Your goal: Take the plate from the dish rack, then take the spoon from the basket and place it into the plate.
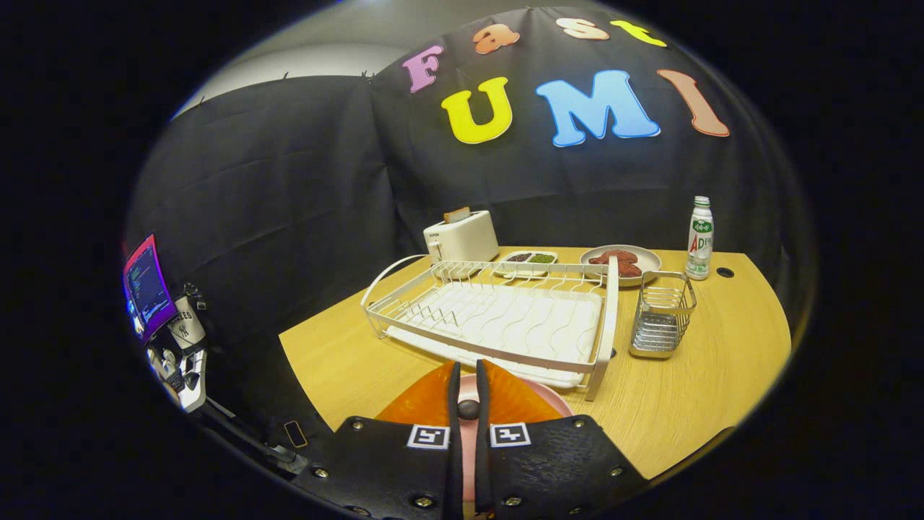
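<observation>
Gripping something thin, the gripper [468, 383] has its fingers drawn nearly together, and a pink plate [559, 406] shows between and beneath them, just short of the dish rack [498, 318]. Whether both fingers press the plate's rim cannot be told, since the fingers hide the contact. Gripper view: the rack lies empty just ahead on the desk [722, 361], its long side running across the fingers' line. A wire basket [663, 314] stands beside the rack's right end, ahead and to the right; the coming reach would likely swing that way. No spoon can be made out inside it. Beyond stand a toaster [462, 238], a food dish [621, 263] and a bottle [699, 238].
</observation>
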`<state>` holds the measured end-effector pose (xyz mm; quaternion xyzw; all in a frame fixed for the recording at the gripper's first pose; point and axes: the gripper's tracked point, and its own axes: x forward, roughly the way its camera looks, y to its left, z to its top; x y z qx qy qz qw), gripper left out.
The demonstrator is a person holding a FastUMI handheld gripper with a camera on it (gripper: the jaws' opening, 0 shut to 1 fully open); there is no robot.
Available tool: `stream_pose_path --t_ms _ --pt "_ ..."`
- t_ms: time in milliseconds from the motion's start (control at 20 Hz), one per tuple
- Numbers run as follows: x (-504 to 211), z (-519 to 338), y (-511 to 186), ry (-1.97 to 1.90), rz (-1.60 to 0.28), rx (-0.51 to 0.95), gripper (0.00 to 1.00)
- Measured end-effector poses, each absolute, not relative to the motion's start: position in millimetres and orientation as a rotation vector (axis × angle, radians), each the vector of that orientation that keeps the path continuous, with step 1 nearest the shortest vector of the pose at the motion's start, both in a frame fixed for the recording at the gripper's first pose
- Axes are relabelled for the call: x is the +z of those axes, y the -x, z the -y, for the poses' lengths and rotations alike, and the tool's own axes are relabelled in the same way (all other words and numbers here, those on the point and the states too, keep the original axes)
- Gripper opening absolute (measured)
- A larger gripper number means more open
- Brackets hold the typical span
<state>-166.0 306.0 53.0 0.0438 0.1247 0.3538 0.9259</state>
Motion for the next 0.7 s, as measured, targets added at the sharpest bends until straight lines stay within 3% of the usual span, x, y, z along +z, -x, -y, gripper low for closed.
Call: stream_pose_path --t_ms 700 --pt "2 -289 179 -0.042 -0.377 0.724 0.11"
